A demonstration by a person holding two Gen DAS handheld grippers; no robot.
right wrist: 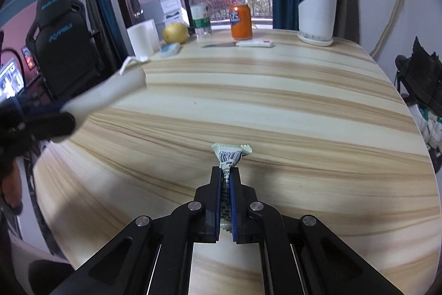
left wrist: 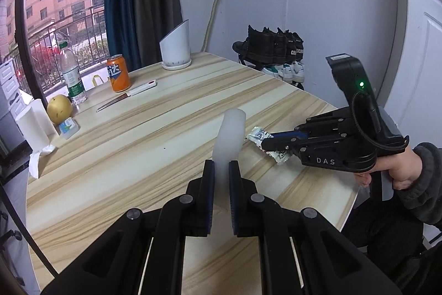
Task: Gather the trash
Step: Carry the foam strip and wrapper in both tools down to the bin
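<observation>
My left gripper [left wrist: 221,166] is shut on a translucent white plastic cup [left wrist: 230,137], which sticks out ahead of the fingers above the wooden table [left wrist: 138,134]. In the right wrist view that cup [right wrist: 110,93] hangs blurred at the left, held by the left gripper [right wrist: 66,112]. My right gripper [right wrist: 226,170] is shut on a crumpled white wrapper [right wrist: 230,155] with a barcode, its twisted end fanning out past the fingertips just over the table [right wrist: 276,107]. From the left wrist view the right gripper [left wrist: 266,143] pinches the wrapper [left wrist: 258,136] low over the table's right side.
At the far side stand an orange soda can [right wrist: 241,21], a clear water bottle [right wrist: 199,10], a pear [right wrist: 175,33], a paper towel roll [right wrist: 143,39], a knife [right wrist: 240,44] and a white slanted holder [right wrist: 317,17]. Shoes [left wrist: 276,49] sit beyond the right edge, a gaming chair [right wrist: 63,46] at the left.
</observation>
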